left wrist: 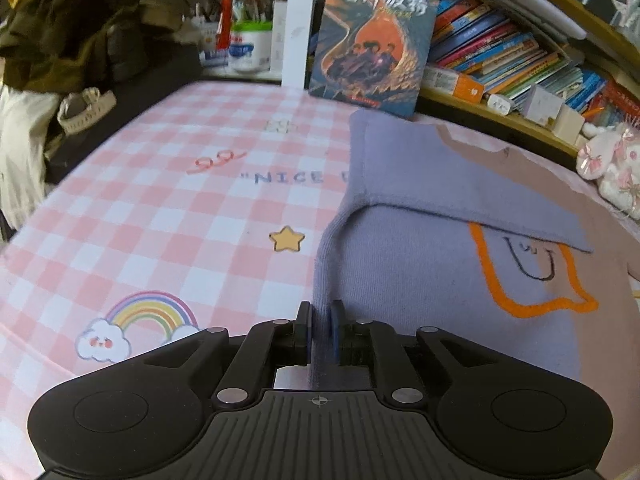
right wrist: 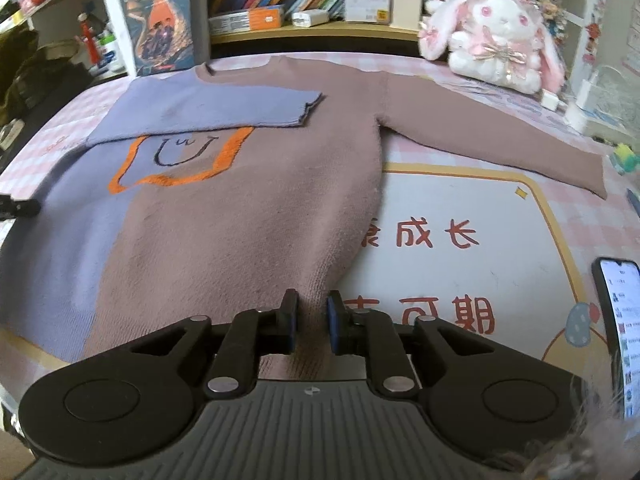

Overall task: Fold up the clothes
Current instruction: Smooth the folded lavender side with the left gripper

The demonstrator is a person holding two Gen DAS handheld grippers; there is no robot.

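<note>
Sweater (right wrist: 248,208), knit, two-tone mauve and lavender, with an orange-outlined smiling face on the chest; lies flat, front up, on a pink checked desk mat (left wrist: 160,200), filling the centre of the right wrist view and the right half of the left wrist view.

Lavender sleeve (right wrist: 208,108): folded across the chest, upper left of the right view, cuff near the midline.
Mauve sleeve (right wrist: 500,144): spread out to the upper right, unfolded.

Left gripper (left wrist: 320,332): jaws closed tight on the lavender side of the hem, cloth pinched between them.
Right gripper (right wrist: 313,326): jaws a little way apart, mauve hem corner between the pads; whether it is clamped firmly cannot be told.

Surroundings: book (right wrist: 164,16) propped upper left, plush rabbit (right wrist: 496,32) upper right, phone (right wrist: 620,336) at the right edge.

Handling judgement: with both bottom corners held, a hem move goes best with the two grips level and the edge taut, so the knit does not sag or skew. The spread sleeve is likely to trail unless tucked in.
</note>
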